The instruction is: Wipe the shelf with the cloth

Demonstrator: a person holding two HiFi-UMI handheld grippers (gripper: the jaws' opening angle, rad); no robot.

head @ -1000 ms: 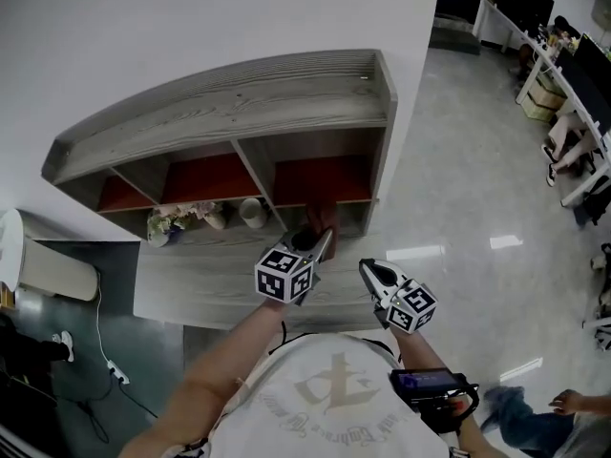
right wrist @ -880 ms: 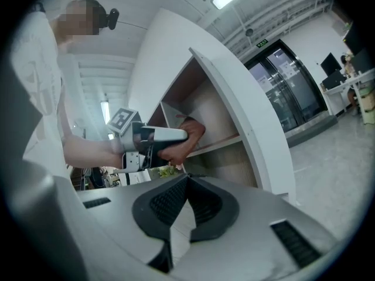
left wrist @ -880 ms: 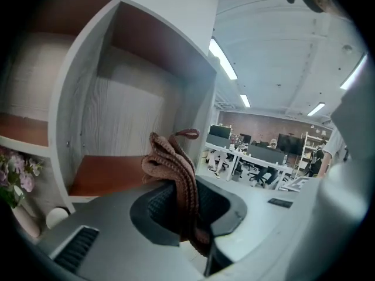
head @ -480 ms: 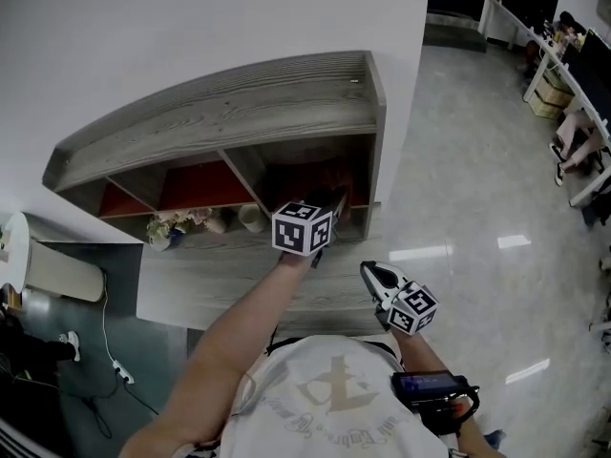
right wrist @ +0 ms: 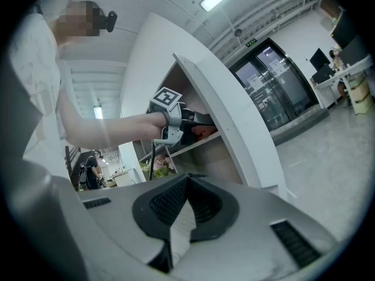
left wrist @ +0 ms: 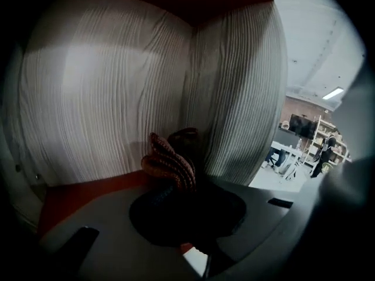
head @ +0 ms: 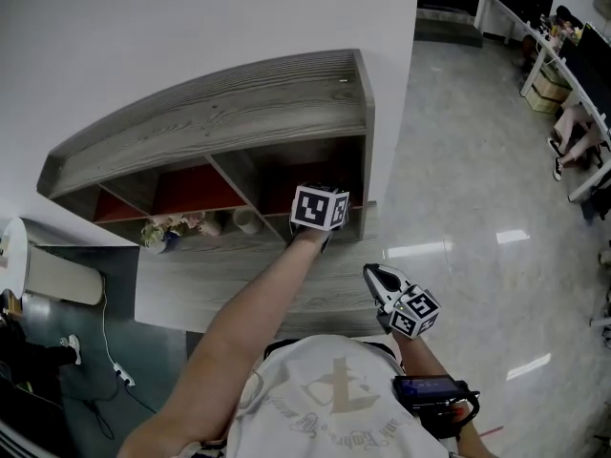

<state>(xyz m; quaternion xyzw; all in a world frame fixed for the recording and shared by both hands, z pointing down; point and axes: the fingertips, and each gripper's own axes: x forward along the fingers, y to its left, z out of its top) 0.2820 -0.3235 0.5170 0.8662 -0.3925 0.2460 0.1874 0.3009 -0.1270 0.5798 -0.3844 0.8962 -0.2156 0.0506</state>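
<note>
Room: an open office with a glossy pale floor (head: 458,179), a white wall (head: 143,36) and desks with monitors (head: 563,46) far off at the right.

Shelf: a grey wood-grain shelf (head: 239,113) stands against the wall, with a row of open compartments lined with red panels. A small vase of flowers (head: 162,229) and a cup (head: 246,220) stand on the ledge below the left and middle compartments.

Cloth: a rust-brown ribbed cloth (left wrist: 167,163), bunched into folds, is inside the compartment at the shelf's right end. It is near the corner where two wood-grain walls (left wrist: 105,98) meet, above a red panel (left wrist: 76,192). I can't tell whether it presses on the wood.

Left gripper: the left gripper (left wrist: 186,206) reaches into that compartment on an outstretched arm, its jaws pinching the lower part of the cloth so the folds stand out beyond the tips.

Right gripper: the right gripper (right wrist: 186,183) hangs low by the person's waist, well apart from the shelf. Its jaws are pressed together at the tips with nothing between them.

How the cloth handles: it looks light, soft and floppy. I'd expect it to drag and fold over on rough grain but not slip.

Where to hold: take it low on the bunch, as here, leaving a loose wad ahead of the jaws to meet the wood.

Step in hand: it looks like the wiping of the right-end compartment.
</note>
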